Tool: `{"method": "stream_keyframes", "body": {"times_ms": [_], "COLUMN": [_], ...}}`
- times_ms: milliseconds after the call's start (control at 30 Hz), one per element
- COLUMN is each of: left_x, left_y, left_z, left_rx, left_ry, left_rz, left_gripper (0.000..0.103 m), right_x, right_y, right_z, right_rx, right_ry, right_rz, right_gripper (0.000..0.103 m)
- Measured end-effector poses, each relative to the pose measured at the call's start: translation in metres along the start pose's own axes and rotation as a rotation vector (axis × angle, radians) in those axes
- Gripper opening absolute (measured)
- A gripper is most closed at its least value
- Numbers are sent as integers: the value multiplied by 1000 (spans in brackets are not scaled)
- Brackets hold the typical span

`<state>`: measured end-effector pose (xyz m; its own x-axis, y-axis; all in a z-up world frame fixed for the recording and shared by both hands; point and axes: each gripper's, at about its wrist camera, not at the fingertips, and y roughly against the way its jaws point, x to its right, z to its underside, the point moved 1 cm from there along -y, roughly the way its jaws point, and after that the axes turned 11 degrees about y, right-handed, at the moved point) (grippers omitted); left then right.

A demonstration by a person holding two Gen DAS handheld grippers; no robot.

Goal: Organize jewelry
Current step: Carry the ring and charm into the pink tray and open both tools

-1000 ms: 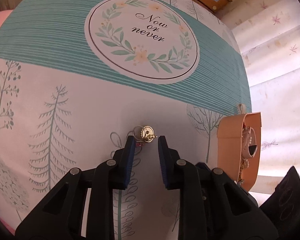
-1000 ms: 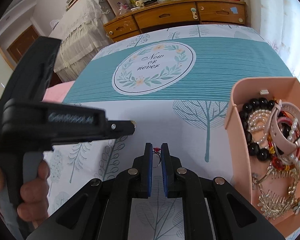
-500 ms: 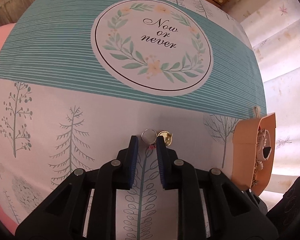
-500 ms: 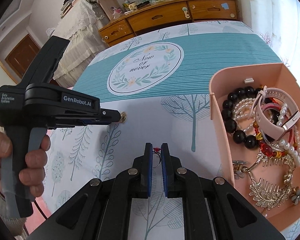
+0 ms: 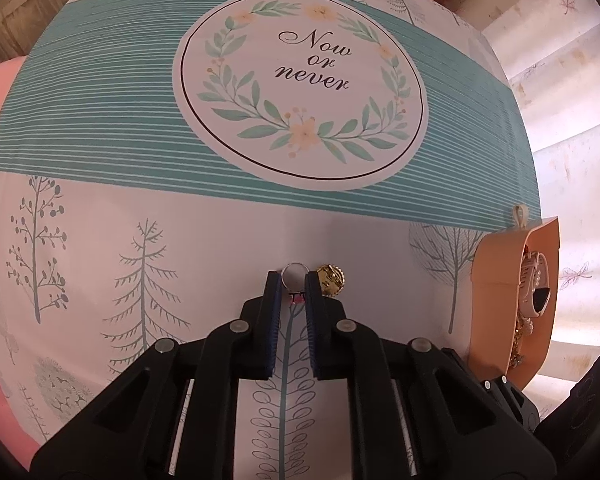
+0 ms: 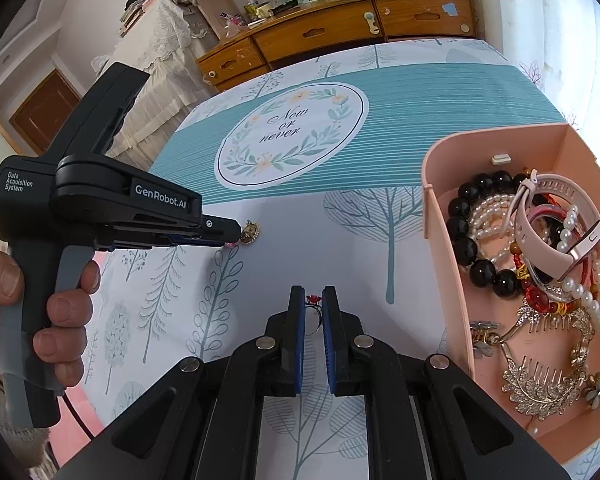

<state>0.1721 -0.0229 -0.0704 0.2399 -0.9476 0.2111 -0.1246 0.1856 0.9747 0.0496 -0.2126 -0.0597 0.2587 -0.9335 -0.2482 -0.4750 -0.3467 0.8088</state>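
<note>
Left wrist view: your left tool point(image 5: 293, 280) clamps a silver ring point(image 5: 294, 273) just left of the gold brooch point(image 5: 331, 280). Right tool point(image 6: 313, 300) pinches a red-stone ring point(image 6: 313, 301) beside the pink box point(image 6: 444, 260). Risk: thin bands slipping sideways when lifted.

Black plastic tool point(image 6: 228, 236), blue pads point(image 5: 275, 320), silver screws, white "GenRobot.AI" lettering, bare-skinned hand point(image 6: 40, 312)

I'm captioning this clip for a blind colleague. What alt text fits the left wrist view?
The left gripper pinches a silver ring with a pink stone just above a tree-patterned tablecloth, beside a gold brooch. A pink jewelry box sits at the right edge.
</note>
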Motion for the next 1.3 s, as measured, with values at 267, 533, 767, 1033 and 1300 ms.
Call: {"method": "stream_keyframes", "body": {"times_ms": [267,533,767,1033,1300], "left_x": [5,20,72,152,190], "left_y": [12,50,84,82,45], "left_z": [8,31,70,125,151], "left_rx": [10,46,77,30,-67], "left_ry": [-60,-139,-281,-447,-465], "left_rz": [5,48,147,258,246], "left_gripper": [6,6,6,6,6], "right_x": [-3,6,62,128,148], "right_y": [16,70,145,195,180], "right_z": [-4,-9,4,44,71], "right_rx": [46,153,261,283,232], "right_ry": [7,-8,-136,-284,-368], "right_rz": [-22,-32,26,107,48], "right_gripper": [9,9,9,9,9]}}
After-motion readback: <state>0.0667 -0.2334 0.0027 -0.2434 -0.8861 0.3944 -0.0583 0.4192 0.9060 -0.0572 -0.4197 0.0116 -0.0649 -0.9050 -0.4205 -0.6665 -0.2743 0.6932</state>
